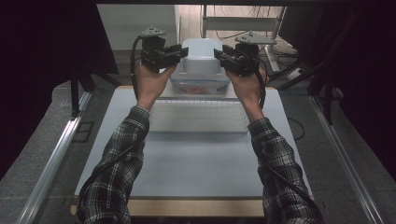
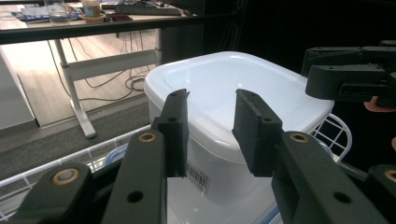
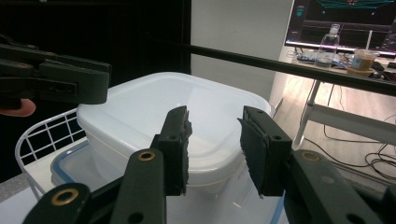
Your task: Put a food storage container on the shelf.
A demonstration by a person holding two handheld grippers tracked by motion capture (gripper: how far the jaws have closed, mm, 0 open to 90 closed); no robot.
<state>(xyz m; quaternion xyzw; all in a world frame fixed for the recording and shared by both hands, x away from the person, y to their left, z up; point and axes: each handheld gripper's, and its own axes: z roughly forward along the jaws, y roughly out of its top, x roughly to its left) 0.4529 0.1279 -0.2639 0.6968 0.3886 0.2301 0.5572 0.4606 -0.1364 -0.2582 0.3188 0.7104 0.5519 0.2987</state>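
Work mat (image 1: 196,163): pale, flat, covering most of the table; bare in its near half
Table edge (image 1: 196,207): light wood strip along the near side of the mat
Rails (image 1: 56,158): metal, running near to far at the left and right of the table
Desk frame (image 2: 107,63): white legs and crossbar on a wooden floor, far left; loose cables (image 2: 135,84) beneath it
Monitor (image 3: 343,21): lit screen, far right
Bottle (image 3: 327,46): clear, standing before the monitor
Cup (image 3: 362,59): lidded, brownish contents, just right of the bottle
Surround: dark curtains at both sides
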